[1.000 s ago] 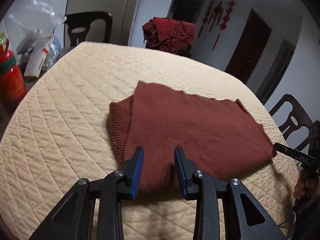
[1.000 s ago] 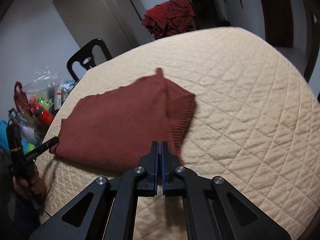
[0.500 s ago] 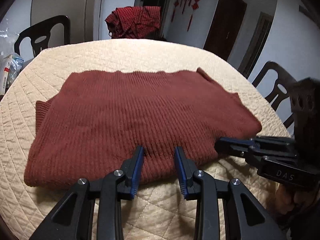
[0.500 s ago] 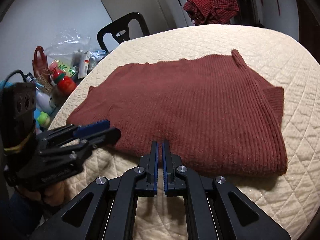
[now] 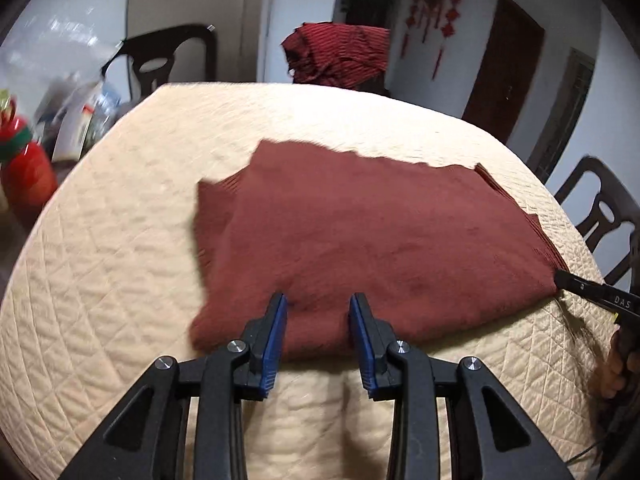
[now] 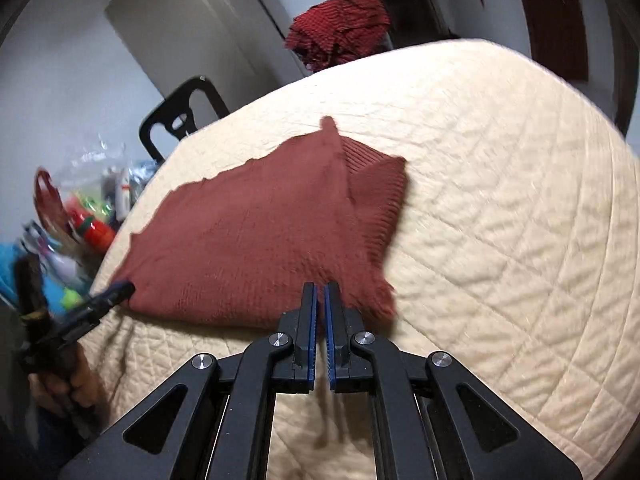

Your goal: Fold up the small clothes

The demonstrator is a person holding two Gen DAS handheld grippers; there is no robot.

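A rust-red knit garment (image 5: 376,240) lies folded flat on the quilted beige table (image 5: 120,280). It also shows in the right wrist view (image 6: 260,240). My left gripper (image 5: 318,308) is open, its blue pads over the garment's near edge with nothing between them. My right gripper (image 6: 320,300) is shut at the garment's near edge; I cannot tell whether it pinches cloth. In the left wrist view the right gripper's tip (image 5: 576,284) sits at the garment's right corner. In the right wrist view the left gripper (image 6: 108,296) sits at the garment's left corner.
A red checked cloth (image 5: 340,56) hangs over a chair beyond the table. Black chairs stand at the back left (image 5: 160,60) and at the right (image 5: 600,208). Bags and bottles (image 6: 84,216) crowd the left side off the table.
Both views have swung and pulled back from the garment since half a second ago. The left gripper stays open and the right stays shut. The garment lies as before.
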